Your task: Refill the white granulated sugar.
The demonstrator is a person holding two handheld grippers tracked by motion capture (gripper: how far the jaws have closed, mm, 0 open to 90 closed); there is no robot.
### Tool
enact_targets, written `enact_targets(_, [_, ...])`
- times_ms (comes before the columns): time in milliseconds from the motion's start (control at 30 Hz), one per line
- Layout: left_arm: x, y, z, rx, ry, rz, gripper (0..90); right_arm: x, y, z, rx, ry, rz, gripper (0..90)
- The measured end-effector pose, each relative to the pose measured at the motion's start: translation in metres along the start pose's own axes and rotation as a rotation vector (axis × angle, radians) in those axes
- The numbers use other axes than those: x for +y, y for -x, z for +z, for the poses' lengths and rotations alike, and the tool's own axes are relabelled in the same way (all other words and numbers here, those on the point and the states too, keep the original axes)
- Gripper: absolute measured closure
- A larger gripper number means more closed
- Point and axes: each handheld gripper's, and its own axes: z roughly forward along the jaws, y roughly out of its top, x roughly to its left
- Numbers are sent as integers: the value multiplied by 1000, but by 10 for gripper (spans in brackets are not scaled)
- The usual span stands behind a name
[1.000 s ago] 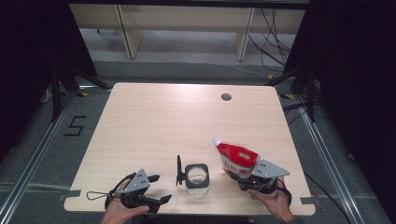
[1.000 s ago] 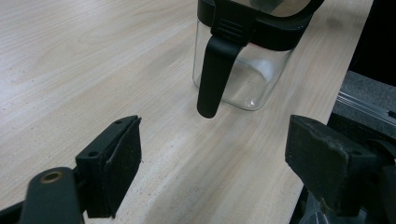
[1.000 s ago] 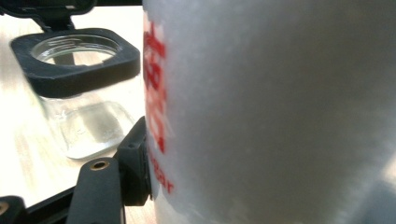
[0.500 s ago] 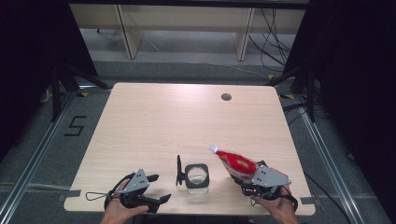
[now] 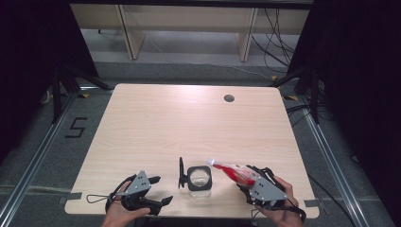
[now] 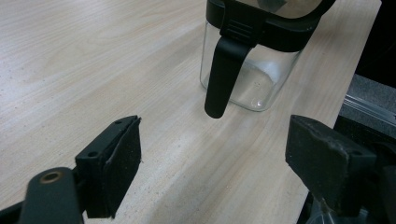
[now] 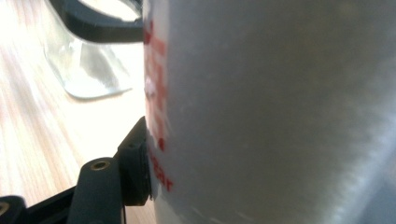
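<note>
A clear glass jar (image 5: 200,178) with a black rim stands near the table's front edge, and its black handle (image 5: 181,172) faces left. My right gripper (image 5: 243,182) is shut on a red and white pouch (image 5: 231,171). The pouch is tilted, with its spout at the jar's right rim. In the right gripper view the pouch (image 7: 280,112) presses against the left pad (image 7: 137,163), and the jar (image 7: 88,70) sits just beyond. My left gripper (image 5: 161,190) rests open left of the jar. In the left gripper view the jaws stand wide apart around nothing, facing the jar (image 6: 247,84) and its handle (image 6: 222,79).
The wooden table (image 5: 189,118) has a round cable hole (image 5: 229,98) at its far right. Shelving legs and cables stand on the floor beyond the far edge. A floor mark (image 5: 75,127) lies to the left.
My right gripper has carried the pouch left toward the jar, so its spout now reaches the jar's rim. The left gripper has stayed put.
</note>
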Motion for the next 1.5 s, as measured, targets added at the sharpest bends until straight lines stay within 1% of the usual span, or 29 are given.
enact_targets(33, [0, 0, 0, 0, 0, 0, 178, 0, 0, 0, 0, 0, 0, 372])
enact_targets(100, [0, 0, 0, -4, 1, -17, 178, 3, -4, 1, -21, -33, -71, 372])
enact_targets(167, [0, 0, 0, -4, -1, -16, 178, 3, -6, 1, -22, -48, -90, 372])
enact_targets(200, [0, -3, -1, -2, -4, 20, 178, 4, -7, 1, -23, -58, -105, 373])
enact_targets(367, [0, -1, 0, -2, 2, 8, 178, 5, -9, 1, -49, -112, -162, 373])
enact_targets(400, [0, -2, 0, -5, 3, 8, 178, 6, -9, 1, -61, -124, -205, 373])
enact_targets(467, [0, -2, 0, -5, 4, 8, 178, 6, -11, 1, -75, -139, -209, 373])
enact_targets(533, [0, -3, -1, -4, -7, 17, 178, 10, -13, 0, -106, -166, -306, 373])
enact_targets(600, [0, -3, -1, 2, -6, 15, 178, 10, -17, 0, -121, -180, -292, 374])
enact_targets(700, [0, -3, -1, -3, -9, 20, 178, 13, -19, 0, -160, -223, -417, 374])
enact_targets(767, [0, -2, -1, 0, -1, 11, 178, 12, -20, 1, -177, -242, -453, 374])
enact_targets(800, [0, -4, -2, 5, -16, 29, 178, 14, -19, 0, -182, -245, -499, 374])
enact_targets(833, [0, -4, -2, 5, -16, 29, 178, 14, -19, 0, -182, -245, -499, 374])
enact_targets(867, [0, -3, -1, 3, -11, 21, 178, 17, -19, -1, -214, -252, -589, 375])
enact_targets(900, [-1, -2, -1, 6, -5, -10, 178, 15, -21, -1, -234, -263, -560, 375])
enact_targets(933, [0, -2, -1, 2, -6, -13, 178, 17, -21, -3, -250, -297, -590, 375])
enact_targets(967, [0, -2, -1, 3, -4, -11, 178, 18, -20, -3, -254, -293, -633, 375])
enact_targets(1033, [0, -2, -1, 5, -9, -1, 178, 18, -21, -4, -263, -301, -633, 375])
enact_targets(1067, [-1, -2, -1, 3, -10, -5, 178, 19, -20, -4, -274, -301, -689, 376])
enact_targets(1100, [0, -2, -1, 7, -10, -4, 178, 18, -21, -5, -280, -311, -687, 376])
enact_targets(1200, [-1, -2, 0, 1, -11, -3, 178, 21, -19, -5, -290, -302, -771, 376])
enact_targets(1233, [-1, -2, 0, 1, -11, -3, 178, 21, -19, -5, -290, -302, -771, 376])
enact_targets(1267, [-1, -1, 0, 2, -6, -14, 178, 20, -21, -5, -296, -304, -735, 377])
enact_targets(1300, [-1, -1, 1, 0, -2, -19, 178, 22, -20, -5, -302, -300, -778, 377])
enact_targets(1333, [0, -2, 1, -7, -2, 9, 178, 22, -22, -5, -316, -311, -804, 377])
enact_targets(1367, [-1, -1, 2, -5, 0, -6, 178, 22, -22, -5, -325, -308, -830, 377])
enact_targets(1433, [0, -2, 1, -4, -4, 2, 178, 22, -23, -6, -331, -314, -817, 378])
enact_targets(1467, [0, -2, 1, -3, 3, 1, 178, 27, -21, -7, -339, -313, -908, 378])
enact_targets(1500, [0, -3, 2, -4, 2, 4, 178, 27, -21, -6, -336, -306, -913, 378])
